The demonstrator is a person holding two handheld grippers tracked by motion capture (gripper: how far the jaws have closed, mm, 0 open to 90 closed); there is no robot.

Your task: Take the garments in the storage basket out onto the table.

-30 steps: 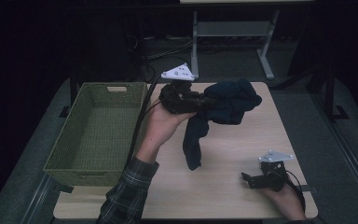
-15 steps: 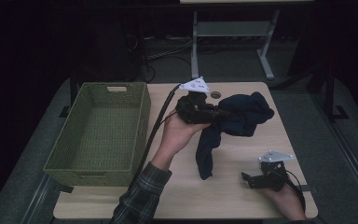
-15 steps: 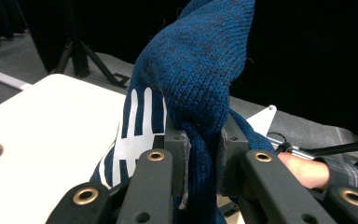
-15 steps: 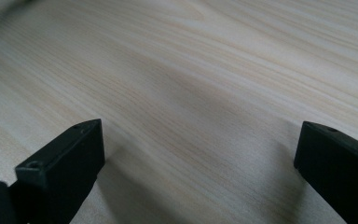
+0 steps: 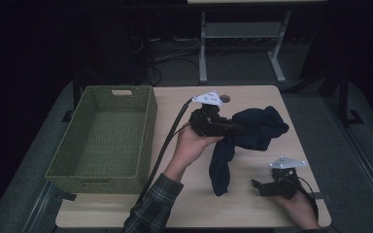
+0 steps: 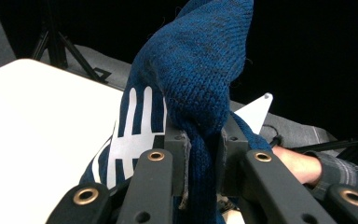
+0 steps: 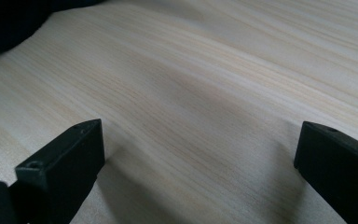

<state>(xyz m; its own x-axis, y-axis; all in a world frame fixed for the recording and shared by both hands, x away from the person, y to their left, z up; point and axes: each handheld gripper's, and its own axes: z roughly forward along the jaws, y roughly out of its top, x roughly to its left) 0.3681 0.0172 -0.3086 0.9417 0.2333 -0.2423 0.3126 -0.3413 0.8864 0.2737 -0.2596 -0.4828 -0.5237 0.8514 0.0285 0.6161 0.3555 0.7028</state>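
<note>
A dark blue knitted garment (image 5: 252,133) with white stripes (image 6: 135,126) hangs over the middle of the wooden table (image 5: 194,208). My left gripper (image 5: 238,127) is shut on a fold of it and holds it up, with one long end dangling toward the table. In the left gripper view the knit (image 6: 200,84) bulges up between the two jaws. My right gripper (image 5: 258,187) rests low near the front right of the table, open, with bare wood (image 7: 191,116) between its fingers (image 7: 65,158).
A green woven basket (image 5: 145,121) stands at the left of the table, with nothing in it. A small round object (image 5: 225,98) lies near the far edge. A metal stand (image 5: 238,34) is on the floor beyond the table.
My left gripper has carried the garment to the right and a little toward the person. The right gripper has stayed in place.
</note>
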